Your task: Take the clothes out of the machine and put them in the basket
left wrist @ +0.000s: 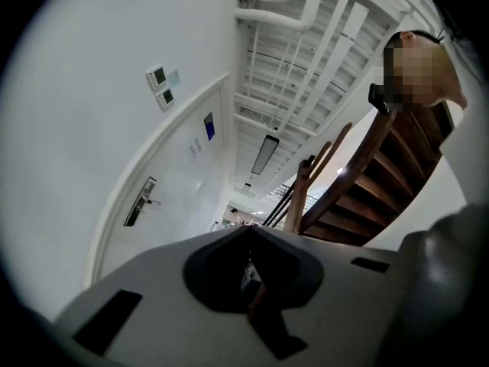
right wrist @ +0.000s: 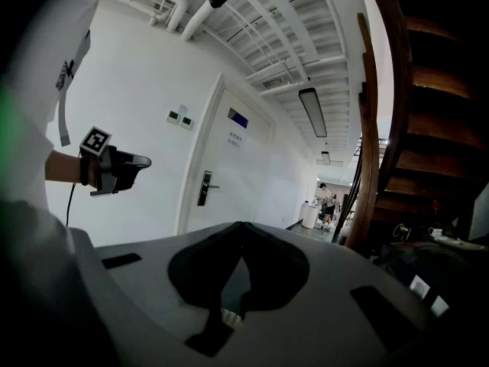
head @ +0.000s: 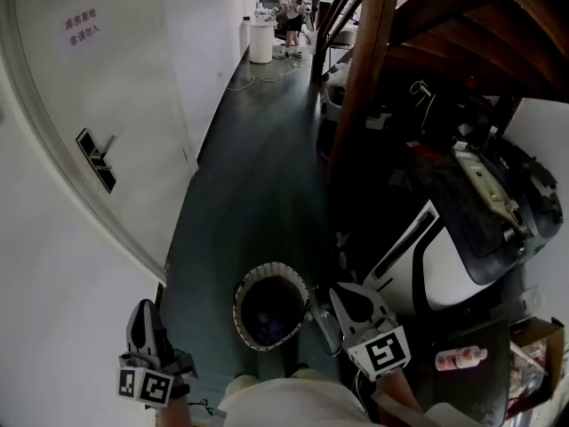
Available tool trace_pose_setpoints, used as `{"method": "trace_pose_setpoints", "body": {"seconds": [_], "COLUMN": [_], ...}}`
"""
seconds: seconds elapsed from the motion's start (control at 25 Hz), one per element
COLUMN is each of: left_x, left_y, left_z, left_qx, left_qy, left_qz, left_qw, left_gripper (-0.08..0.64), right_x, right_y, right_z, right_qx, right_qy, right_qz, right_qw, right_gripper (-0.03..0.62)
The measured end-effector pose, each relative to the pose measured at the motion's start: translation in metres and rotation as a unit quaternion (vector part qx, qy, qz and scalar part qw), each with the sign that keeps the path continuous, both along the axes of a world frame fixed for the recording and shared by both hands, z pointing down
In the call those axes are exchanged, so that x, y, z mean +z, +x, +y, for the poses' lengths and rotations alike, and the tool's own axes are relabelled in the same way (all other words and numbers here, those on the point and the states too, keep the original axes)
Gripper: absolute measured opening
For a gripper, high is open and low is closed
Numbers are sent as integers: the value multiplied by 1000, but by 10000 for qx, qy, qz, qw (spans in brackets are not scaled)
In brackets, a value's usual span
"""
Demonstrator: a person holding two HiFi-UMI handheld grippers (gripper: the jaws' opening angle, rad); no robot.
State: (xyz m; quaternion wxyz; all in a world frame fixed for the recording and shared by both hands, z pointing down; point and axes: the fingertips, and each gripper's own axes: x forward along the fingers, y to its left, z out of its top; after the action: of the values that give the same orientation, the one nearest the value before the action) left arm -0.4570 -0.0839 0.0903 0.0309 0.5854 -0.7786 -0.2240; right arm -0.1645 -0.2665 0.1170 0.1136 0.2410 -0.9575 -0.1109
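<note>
The basket [head: 242, 285], a round wicker-type container with a pale rim, stands on the dark floor [head: 258, 176] of a corridor, near the person and between the two tools. Dark bluish clothes [head: 272, 324] lie inside the basket. The machine [head: 437, 265], white-bodied with a dark top, stands just right of the basket at the foot of a wooden staircase post [head: 366, 69]. The left hand-held gripper [head: 142, 314] hangs left of the basket, pointing up toward the white wall; in the left gripper view its jaws are clenched tip to tip with nothing between them [left wrist: 248, 231]. The right hand-held gripper [head: 342, 296] is just beside the basket's right rim, between basket and machine; in the right gripper view its jaws are likewise clenched and empty [right wrist: 241, 225]. The right gripper view also shows the left hand-held gripper at the left, in front of the wall. A white door [head: 98, 105] with a lever handle [head: 96, 157] occupies the left wall. A pink bottle [head: 460, 358] lies at the near right.
</note>
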Motion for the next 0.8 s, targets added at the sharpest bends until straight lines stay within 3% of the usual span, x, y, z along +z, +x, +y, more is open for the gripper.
{"method": "trace_pose_setpoints", "body": {"seconds": [0.8], "left_x": [11], "left_y": [-15], "left_z": [7], "left_qx": [286], "left_qy": [-40], "left_qz": [163], "left_qw": [9995], "left_gripper": [15], "right_x": [4], "right_y": [-39], "right_z": [33], "right_qx": [-162], "right_qy": [-82], "right_qz": [113], "right_qw": [9998], "right_gripper": [11]}}
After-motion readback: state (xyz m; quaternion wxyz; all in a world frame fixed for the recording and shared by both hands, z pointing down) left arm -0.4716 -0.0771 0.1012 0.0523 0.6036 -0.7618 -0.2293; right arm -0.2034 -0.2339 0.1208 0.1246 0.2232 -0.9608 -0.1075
